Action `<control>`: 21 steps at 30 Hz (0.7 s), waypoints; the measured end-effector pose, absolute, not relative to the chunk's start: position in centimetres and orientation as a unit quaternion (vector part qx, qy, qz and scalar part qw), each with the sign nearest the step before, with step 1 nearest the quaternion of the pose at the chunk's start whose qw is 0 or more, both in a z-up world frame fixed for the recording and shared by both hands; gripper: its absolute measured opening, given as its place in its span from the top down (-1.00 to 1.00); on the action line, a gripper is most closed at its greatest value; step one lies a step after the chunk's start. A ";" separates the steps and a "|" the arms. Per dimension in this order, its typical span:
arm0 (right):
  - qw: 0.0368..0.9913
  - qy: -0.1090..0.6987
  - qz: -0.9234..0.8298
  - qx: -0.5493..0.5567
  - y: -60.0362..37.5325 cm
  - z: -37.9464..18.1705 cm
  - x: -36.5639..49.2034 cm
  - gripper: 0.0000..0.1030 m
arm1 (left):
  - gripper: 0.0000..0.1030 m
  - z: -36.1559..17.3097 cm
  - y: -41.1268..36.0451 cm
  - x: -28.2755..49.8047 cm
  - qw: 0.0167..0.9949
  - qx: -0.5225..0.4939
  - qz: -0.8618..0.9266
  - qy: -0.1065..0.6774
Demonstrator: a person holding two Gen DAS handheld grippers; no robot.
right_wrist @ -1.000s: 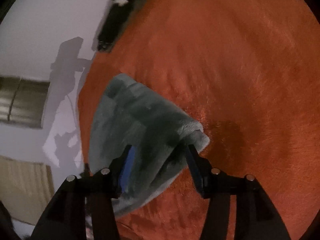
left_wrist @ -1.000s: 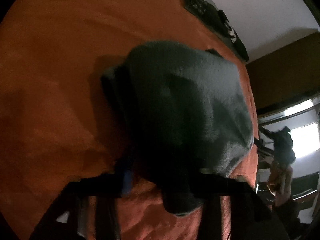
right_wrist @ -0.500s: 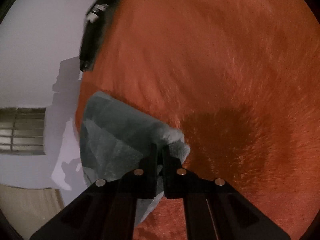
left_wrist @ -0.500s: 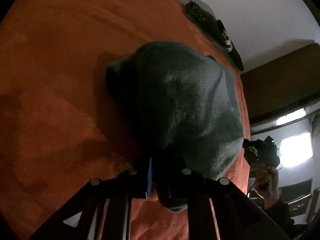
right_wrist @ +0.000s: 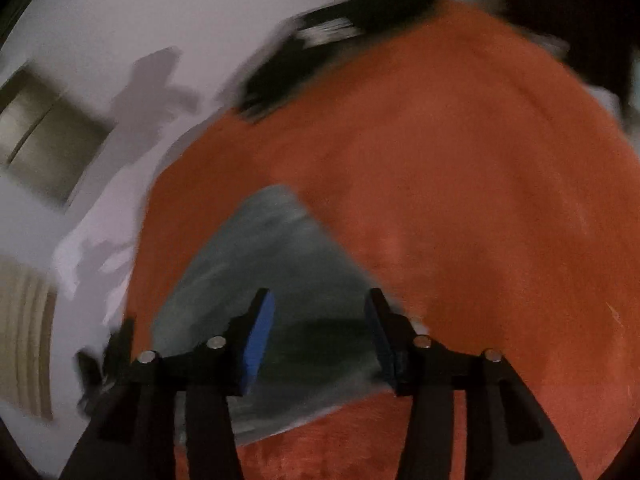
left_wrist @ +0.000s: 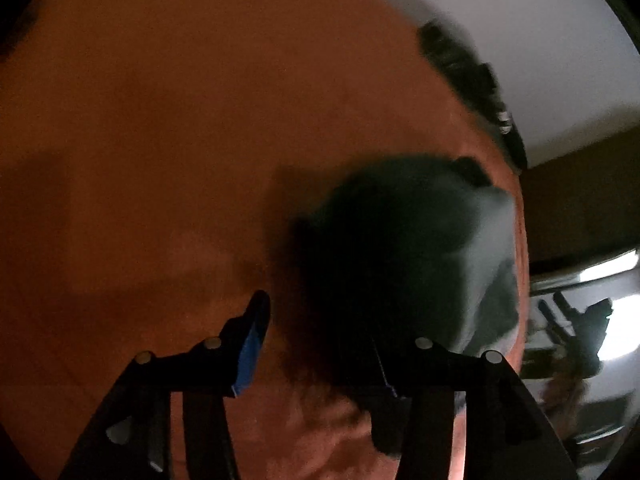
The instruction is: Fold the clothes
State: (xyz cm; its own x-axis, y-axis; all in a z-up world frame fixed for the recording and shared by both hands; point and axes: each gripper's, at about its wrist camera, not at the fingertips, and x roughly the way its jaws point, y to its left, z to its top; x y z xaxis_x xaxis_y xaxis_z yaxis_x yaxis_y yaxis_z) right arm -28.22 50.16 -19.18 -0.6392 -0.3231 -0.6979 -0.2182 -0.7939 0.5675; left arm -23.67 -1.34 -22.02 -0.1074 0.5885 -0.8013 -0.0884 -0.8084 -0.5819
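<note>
A grey fleece garment (left_wrist: 420,248) lies folded on the orange bedspread (left_wrist: 160,140), dark and blurred in the left wrist view. My left gripper (left_wrist: 316,320) is open; its right finger lies against the cloth's near edge, and nothing is pinched. In the right wrist view the same grey garment (right_wrist: 276,256) lies flat below and ahead of my right gripper (right_wrist: 318,312), which is open with the cloth showing in the gap between the blue pads (right_wrist: 260,340).
A black item with white print (right_wrist: 328,40) lies at the far edge of the orange bedspread (right_wrist: 480,200), also the dark item (left_wrist: 472,80) by the white wall. A person's hand with the other gripper (left_wrist: 588,324) shows at far right.
Both grippers were shut on the grey garment half a second ago and are now open. The garment has dropped onto the bedspread and both grippers have pulled back, with motion blur.
</note>
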 end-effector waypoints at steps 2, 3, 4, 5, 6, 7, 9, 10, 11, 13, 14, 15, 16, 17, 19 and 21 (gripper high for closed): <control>0.039 -0.234 -0.863 0.446 49.1 -20.1 -30.1 -0.26 | -0.08 -22.9 -0.8 -22.3 0.266 -0.637 0.691 -0.214; 0.040 -0.187 -0.869 0.456 48.6 -20.6 -31.0 -0.26 | -0.17 -22.9 -0.4 -21.7 0.265 -0.637 0.695 -0.203; 0.057 -0.174 -0.865 0.468 48.8 -21.2 -32.1 -0.27 | -0.36 -23.0 0.0 -21.5 0.262 -0.638 0.698 -0.194; 0.078 -0.171 -0.857 0.480 49.1 -22.0 -33.2 -0.30 | -0.43 -23.4 0.3 -21.6 0.262 -0.639 0.695 -0.197; 0.100 -0.167 -0.848 0.493 49.4 -22.7 -34.3 -0.38 | -0.44 -23.9 0.4 -21.9 0.260 -0.642 0.690 -0.213; 0.114 -0.177 -0.839 0.502 49.7 -23.4 -34.8 -0.39 | -0.45 -24.5 0.5 -22.3 0.259 -0.644 0.681 -0.233; 0.139 -0.204 -0.819 0.518 50.3 -24.8 -35.6 -0.43 | -0.46 -25.6 0.8 -23.0 0.271 -0.647 0.653 -0.284; 0.151 -0.217 -0.809 0.526 50.6 -25.6 -36.0 -0.49 | -0.51 -26.1 1.0 -23.3 0.279 -0.648 0.639 -0.306; 0.164 -0.230 -0.798 0.533 50.9 -26.3 -36.4 -0.53 | -0.55 -26.6 1.3 -23.5 0.286 -0.648 0.629 -0.320; 0.188 -0.256 -0.775 0.547 51.4 -27.7 -37.1 -0.58 | -0.58 -27.1 2.2 -24.0 0.298 -0.648 0.627 -0.313; 0.200 -0.268 -0.763 0.554 51.7 -28.4 -37.5 -0.58 | -0.59 -27.3 2.6 -24.2 0.303 -0.649 0.625 -0.311; 0.212 -0.281 -0.750 0.560 52.0 -29.1 -37.9 -0.59 | -0.59 -27.5 2.9 -24.4 0.308 -0.648 0.622 -0.313; 0.215 -0.275 -0.749 0.563 52.0 -29.3 -38.1 -0.59 | -0.59 -27.6 3.0 -24.7 0.313 -0.646 0.620 -0.317; 0.217 -0.268 -0.750 0.564 52.0 -29.4 -38.1 -0.58 | -0.59 -27.6 3.0 -25.0 0.315 -0.639 0.625 -0.319; 0.212 -0.261 -0.755 0.563 51.9 -29.1 -37.5 -0.30 | -0.23 -27.1 2.7 -25.2 0.315 -0.624 0.642 -0.316; 0.192 -0.268 -0.763 0.556 51.7 -28.0 -36.2 0.20 | 0.16 -26.3 2.7 -25.2 0.319 -0.605 0.662 -0.307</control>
State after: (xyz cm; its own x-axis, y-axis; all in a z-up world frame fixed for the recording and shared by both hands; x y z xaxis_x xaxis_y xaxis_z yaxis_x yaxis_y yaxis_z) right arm -36.24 51.70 -28.04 -0.3073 -0.5906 -0.7462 -0.0054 -0.7830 0.6220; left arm -25.16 2.67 -26.31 -0.0645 0.7938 -0.6047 -0.0520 -0.6079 -0.7923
